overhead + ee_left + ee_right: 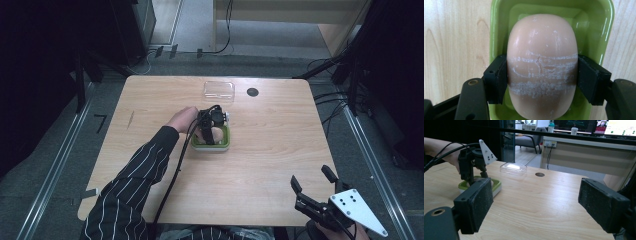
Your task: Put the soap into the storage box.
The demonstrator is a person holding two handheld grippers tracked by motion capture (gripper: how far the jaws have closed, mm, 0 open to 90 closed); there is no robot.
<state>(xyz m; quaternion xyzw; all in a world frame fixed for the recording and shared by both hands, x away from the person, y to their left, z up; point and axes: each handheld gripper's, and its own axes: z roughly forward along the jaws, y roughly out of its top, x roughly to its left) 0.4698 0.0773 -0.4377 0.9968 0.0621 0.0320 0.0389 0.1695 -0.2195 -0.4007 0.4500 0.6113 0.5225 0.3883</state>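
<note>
A pale pink oval soap bar with white scuff lines lies in a green dish near the middle of the wooden table. My left gripper points down into the dish, its black pads pressed on both sides of the soap. In the high view the left gripper stands over the dish, held by a hand in a striped sleeve. My right gripper hovers open at the table's near right edge, with nothing between its pads.
A clear plastic lid lies at the far side of the table, beside a small black round hole. The left gripper's cable trails back toward the person. Bare wood spreads between the dish and the right gripper.
</note>
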